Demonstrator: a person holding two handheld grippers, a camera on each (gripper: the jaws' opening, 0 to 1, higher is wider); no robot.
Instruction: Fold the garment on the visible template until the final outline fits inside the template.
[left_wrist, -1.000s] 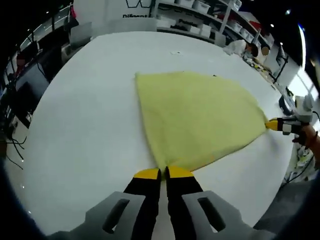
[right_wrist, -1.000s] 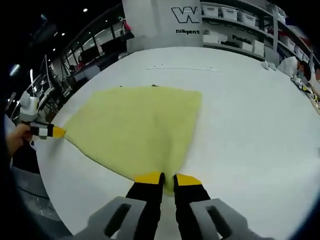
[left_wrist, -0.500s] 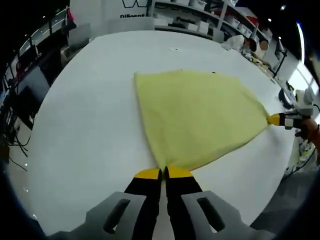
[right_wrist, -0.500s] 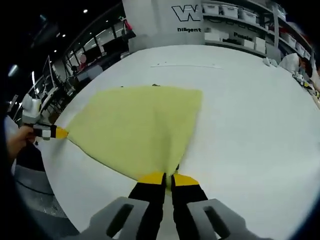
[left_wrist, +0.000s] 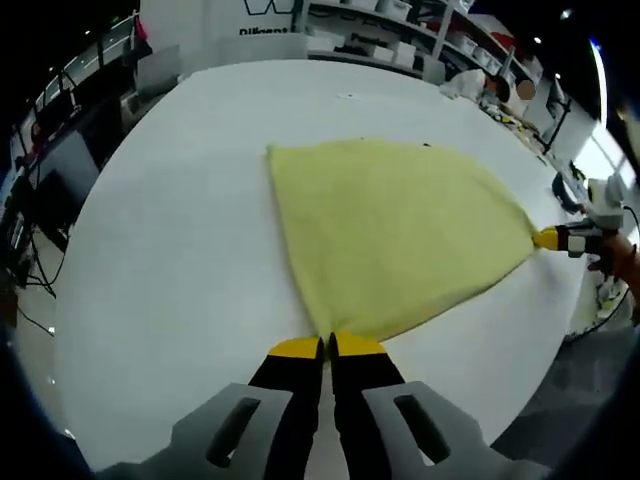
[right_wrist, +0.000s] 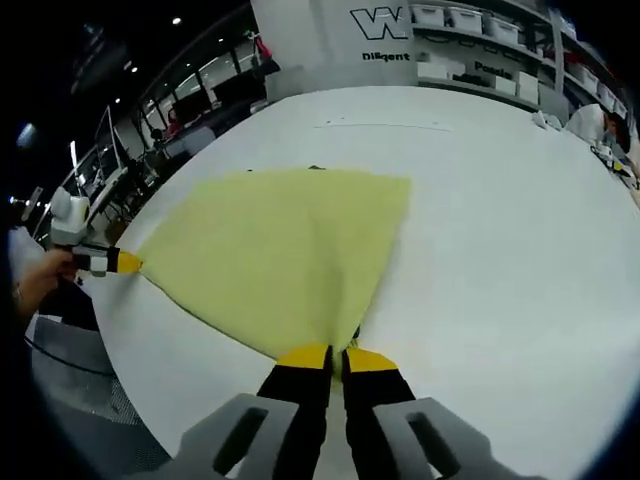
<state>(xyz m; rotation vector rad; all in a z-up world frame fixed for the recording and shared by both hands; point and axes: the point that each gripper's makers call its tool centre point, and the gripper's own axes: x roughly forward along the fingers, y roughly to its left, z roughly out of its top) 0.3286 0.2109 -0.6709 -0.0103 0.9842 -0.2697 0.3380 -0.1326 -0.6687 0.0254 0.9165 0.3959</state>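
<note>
On the white table (left_wrist: 170, 250) lies a yellow cloth (left_wrist: 390, 235), spread flat w/ a fan-like outline. At 6 o'clock in the left gripper view, the left gripper (left_wrist: 327, 348) has its jaws pressed together on the cloth's near corner. Over at 3 o'clock, the right gripper (left_wrist: 548, 239) pinches the far corner, a hand behind it. Right gripper view: right gripper at 6 o'clock, jaws clamped on its corner; left gripper at 9 o'clock. Shelves (right_wrist: 470, 40) w/ bins at 12-1 o'clock.
</note>
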